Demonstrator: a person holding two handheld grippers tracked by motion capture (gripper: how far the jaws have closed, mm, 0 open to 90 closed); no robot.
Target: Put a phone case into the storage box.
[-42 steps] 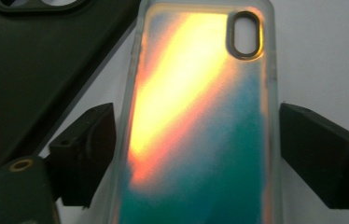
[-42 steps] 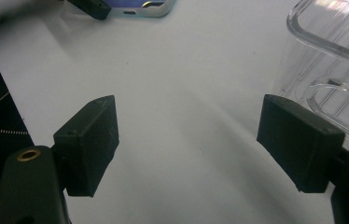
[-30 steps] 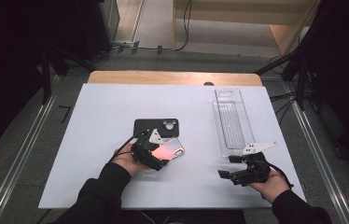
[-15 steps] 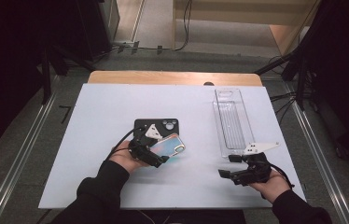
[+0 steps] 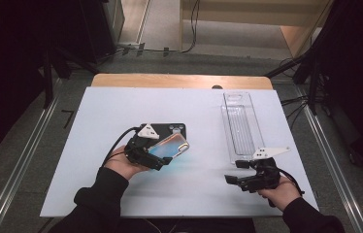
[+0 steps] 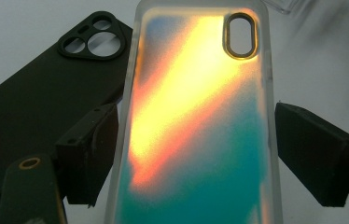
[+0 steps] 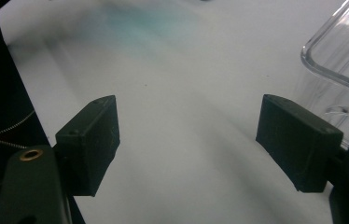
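High view: left claw (image 5: pixel 162 158) gripping a shimmering phone case (image 5: pixel 170 146), lifted above a black phone case (image 5: pixel 174 129) on the white tabletop (image 5: pixel 97 116); right claw (image 5: pixel 235 171) open, near a clear tray (image 5: pixel 240 127).

Left gripper view: shimmering case (image 6: pixel 196 121) between the jaws, edges against both pads.

Right gripper view: jaws apart over bare tabletop (image 7: pixel 186 107), tray corner (image 7: pixel 340 51) beside.

A white table (image 5: pixel 97 126) filled the middle of the high view, with a strip of bare wood (image 5: pixel 179 81) along its 12 o'clock edge. A long clear plastic tray (image 5: pixel 241 127) lay lengthwise toward 2 o'clock on the white top, and its rounded corner (image 7: pixel 336 56) sat at 2 o'clock in the right gripper view. Grey floor (image 5: pixel 34 145) and metal rails (image 5: pixel 332 160) flanked the table at 9 and 3 o'clock. Cables (image 5: pixel 189 29) trailed at 12 o'clock.
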